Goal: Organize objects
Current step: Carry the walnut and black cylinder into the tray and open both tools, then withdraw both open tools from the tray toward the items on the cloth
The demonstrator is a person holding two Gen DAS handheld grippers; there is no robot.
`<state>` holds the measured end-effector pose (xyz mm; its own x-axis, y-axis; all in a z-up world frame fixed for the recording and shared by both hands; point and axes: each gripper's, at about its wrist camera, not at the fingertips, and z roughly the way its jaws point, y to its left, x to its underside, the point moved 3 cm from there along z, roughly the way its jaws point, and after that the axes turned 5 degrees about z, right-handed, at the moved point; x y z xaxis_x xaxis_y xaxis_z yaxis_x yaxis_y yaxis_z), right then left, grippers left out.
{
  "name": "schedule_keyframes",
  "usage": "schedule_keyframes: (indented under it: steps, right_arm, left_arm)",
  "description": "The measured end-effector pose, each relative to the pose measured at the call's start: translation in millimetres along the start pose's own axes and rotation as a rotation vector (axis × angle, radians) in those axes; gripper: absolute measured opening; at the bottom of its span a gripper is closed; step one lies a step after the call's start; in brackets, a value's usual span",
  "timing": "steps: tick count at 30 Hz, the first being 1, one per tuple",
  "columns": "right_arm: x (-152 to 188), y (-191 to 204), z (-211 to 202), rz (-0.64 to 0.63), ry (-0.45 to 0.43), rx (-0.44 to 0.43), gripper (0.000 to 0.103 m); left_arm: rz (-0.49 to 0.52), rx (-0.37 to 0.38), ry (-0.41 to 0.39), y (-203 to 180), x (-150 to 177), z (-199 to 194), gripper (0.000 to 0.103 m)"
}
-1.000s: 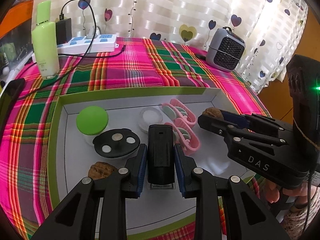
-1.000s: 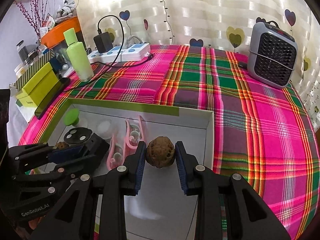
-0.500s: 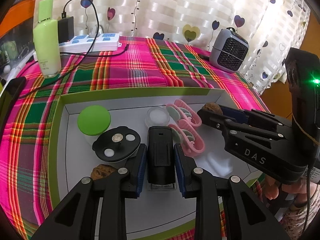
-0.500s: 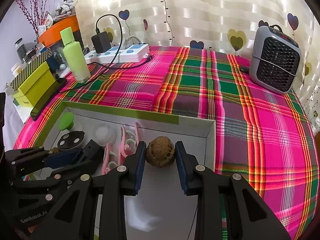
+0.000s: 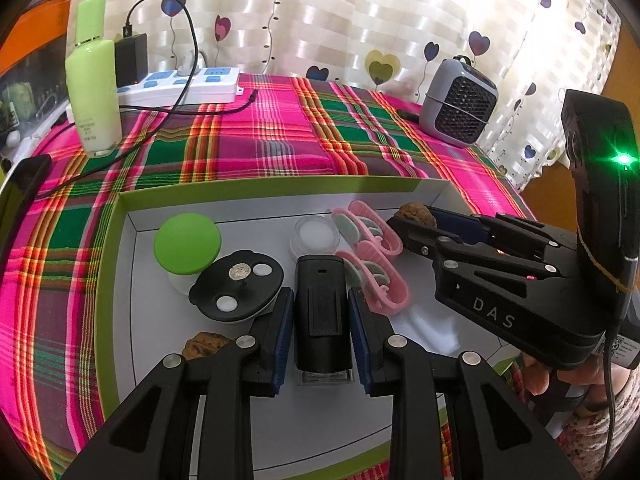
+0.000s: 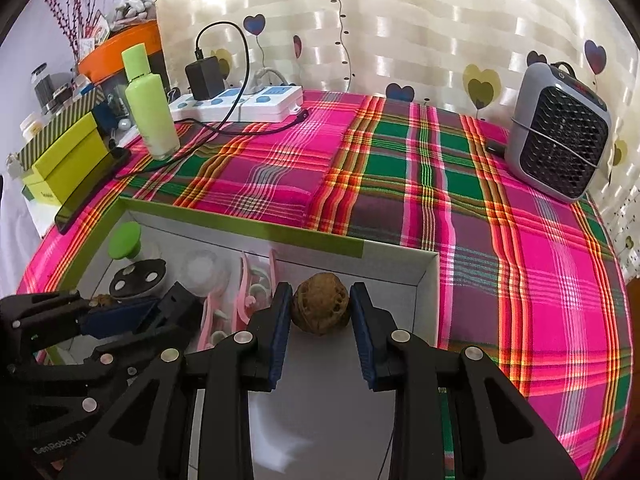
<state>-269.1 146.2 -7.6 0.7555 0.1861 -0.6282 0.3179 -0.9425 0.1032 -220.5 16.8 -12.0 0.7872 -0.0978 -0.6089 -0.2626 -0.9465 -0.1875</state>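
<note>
Walnut [image 6: 319, 309] sat clamped between the right gripper [image 6: 320, 322] fingers, low in the white box [image 6: 424, 280]; the left gripper [image 5: 321, 322] gripped a black battery pack [image 5: 322, 312]. Placing seemed underway; next, each needs releasing.

We look from both hand-held grippers, close above the same white box [image 5: 132, 240], facing the curtain [image 6: 400, 32].

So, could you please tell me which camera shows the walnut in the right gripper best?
The right wrist view: the walnut sits central between the right gripper fingers, whole and unobstructed. The left wrist view shows only its top behind that gripper's fingers.
</note>
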Motion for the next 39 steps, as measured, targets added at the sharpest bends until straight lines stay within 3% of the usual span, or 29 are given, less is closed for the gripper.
schedule_keyframes:
  steps: [17,27,34,39]
  right_arm:
    - [1,-1,-3,0.002,-0.009,0.024,0.036]
    - [3,-3,-9,0.028,-0.016,0.016,0.038]
    - [4,-2,-16,0.045,-0.023,0.001,0.052]
    - [4,-2,-17,0.049,-0.029,-0.002,0.052]
  left_arm:
    - [0.018,-0.001,-0.002,-9,-2,-1,0.040]
    - [0.042,-0.050,0.002,-11,1,-3,0.047]
    - [0.028,-0.050,-0.001,-10,3,-6,0.048]
    - [0.025,-0.047,-0.001,-10,4,-8,0.050]
